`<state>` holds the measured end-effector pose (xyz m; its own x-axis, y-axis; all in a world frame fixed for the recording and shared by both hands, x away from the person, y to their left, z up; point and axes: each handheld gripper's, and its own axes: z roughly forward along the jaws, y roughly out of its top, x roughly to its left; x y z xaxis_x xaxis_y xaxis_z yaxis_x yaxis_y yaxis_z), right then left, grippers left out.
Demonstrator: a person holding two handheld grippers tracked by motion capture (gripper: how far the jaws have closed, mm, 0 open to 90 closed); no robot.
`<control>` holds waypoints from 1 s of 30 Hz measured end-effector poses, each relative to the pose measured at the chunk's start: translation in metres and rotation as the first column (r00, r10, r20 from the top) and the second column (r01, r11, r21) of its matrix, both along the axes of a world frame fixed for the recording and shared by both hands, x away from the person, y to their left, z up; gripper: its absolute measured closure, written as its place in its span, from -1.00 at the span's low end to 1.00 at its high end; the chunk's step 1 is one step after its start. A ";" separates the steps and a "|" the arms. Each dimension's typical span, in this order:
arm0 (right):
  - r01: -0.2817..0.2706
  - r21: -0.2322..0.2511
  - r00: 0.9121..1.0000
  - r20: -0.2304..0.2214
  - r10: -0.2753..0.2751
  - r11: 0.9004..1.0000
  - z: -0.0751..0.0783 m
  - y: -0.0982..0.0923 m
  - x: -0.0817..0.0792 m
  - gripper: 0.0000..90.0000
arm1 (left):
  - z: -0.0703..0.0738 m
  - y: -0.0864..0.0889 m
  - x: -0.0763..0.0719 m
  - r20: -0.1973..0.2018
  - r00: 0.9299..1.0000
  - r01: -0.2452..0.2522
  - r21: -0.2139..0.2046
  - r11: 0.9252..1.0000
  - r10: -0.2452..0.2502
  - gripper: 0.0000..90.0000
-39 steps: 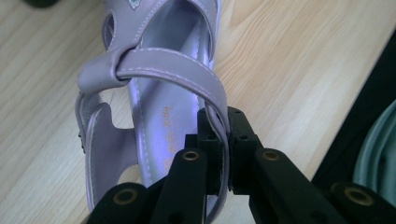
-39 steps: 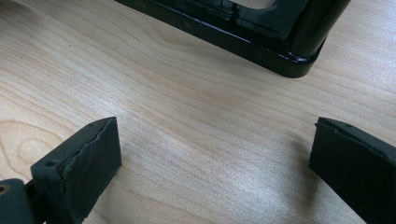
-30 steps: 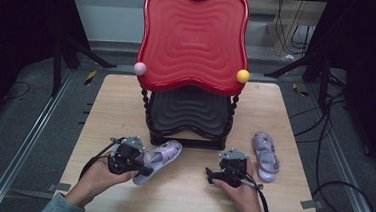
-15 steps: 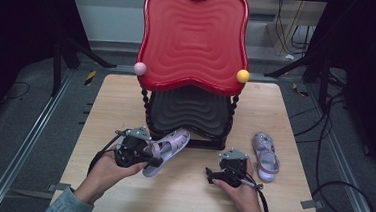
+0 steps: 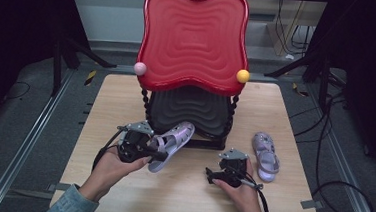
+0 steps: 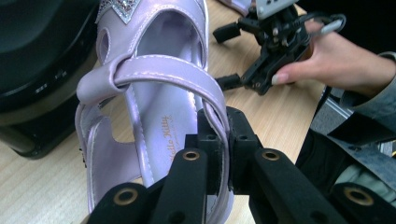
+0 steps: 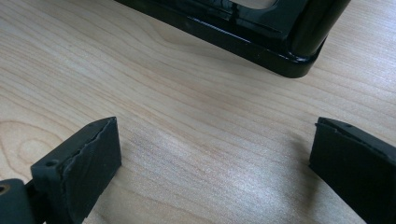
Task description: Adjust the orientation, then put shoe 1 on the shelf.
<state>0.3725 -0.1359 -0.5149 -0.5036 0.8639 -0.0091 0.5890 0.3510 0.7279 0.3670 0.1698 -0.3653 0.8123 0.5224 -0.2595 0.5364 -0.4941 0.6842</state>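
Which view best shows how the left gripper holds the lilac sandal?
The left gripper view: the left gripper has its black jaws pinched shut on the heel strap of the lilac sandal. The high view shows that sandal lifted near the black lower shelf, the grip itself too small to read. The right gripper view looks elsewhere.

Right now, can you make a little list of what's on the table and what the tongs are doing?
left tongs: shut on the strap of the lilac sandal, lifted and tilted
right tongs: open, nothing between them, over bare wood
second sandal: lying flat on the table, right side
red and black stand: at the back, middle
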 end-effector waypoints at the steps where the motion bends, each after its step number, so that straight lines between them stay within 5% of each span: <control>1: 0.000 0.000 1.000 0.000 0.000 1.000 0.000 0.000 0.000 -0.95 | 0.001 -0.001 0.001 0.003 1.000 -0.002 -0.007 1.000 0.002 0.91; 12: -0.001 -0.001 1.000 0.001 0.001 1.000 0.000 0.000 0.000 -0.95 | 0.013 -0.015 0.011 0.062 0.996 -0.062 -0.094 0.994 0.068 0.91; 19: -0.001 -0.005 1.000 0.003 0.001 1.000 0.000 0.000 0.000 -0.95 | 0.013 -0.024 0.020 0.132 0.980 -0.130 -0.160 0.979 0.152 0.91; 30: -0.001 -0.005 1.000 0.003 0.002 1.000 0.000 0.000 0.000 -0.95 | 0.008 -0.037 0.029 0.190 0.949 -0.207 -0.231 0.951 0.252 0.91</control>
